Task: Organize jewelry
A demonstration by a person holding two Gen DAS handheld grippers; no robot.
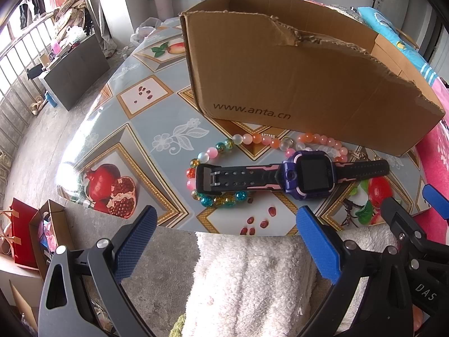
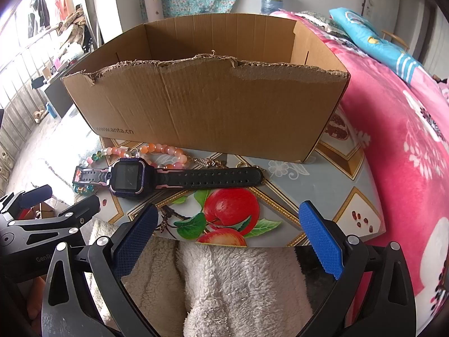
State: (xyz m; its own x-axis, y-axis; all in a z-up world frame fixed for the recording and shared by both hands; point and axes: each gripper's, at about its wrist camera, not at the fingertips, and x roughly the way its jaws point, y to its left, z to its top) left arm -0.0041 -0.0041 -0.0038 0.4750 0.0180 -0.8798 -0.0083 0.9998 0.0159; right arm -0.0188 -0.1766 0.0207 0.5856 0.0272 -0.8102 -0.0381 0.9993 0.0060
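**Box ahead, jewelry waiting in front of it**

We see an open cardboard box straight ahead of both grippers, its near rim torn and ragged. From the right wrist view we look over that rim onto bare inner walls; the floor of the box is hidden, so we cannot tell whether anything lies inside.

Between the box and us, on the fruit-printed table, lies a watch with a purple case and black strap, stretched flat across a bead necklace — the strap rests on top of the beads. The necklace curls from beside the buckle end up to the foot of the box. A thin gold chain lies just beyond the long strap, near the box.

The left gripper hangs over the near table edge with its blue pads spread wide and nothing between them; the watch sits just ahead. The right gripper is likewise wide apart and empty, close beside the left, over a printed apple. Below both we see white fleece.
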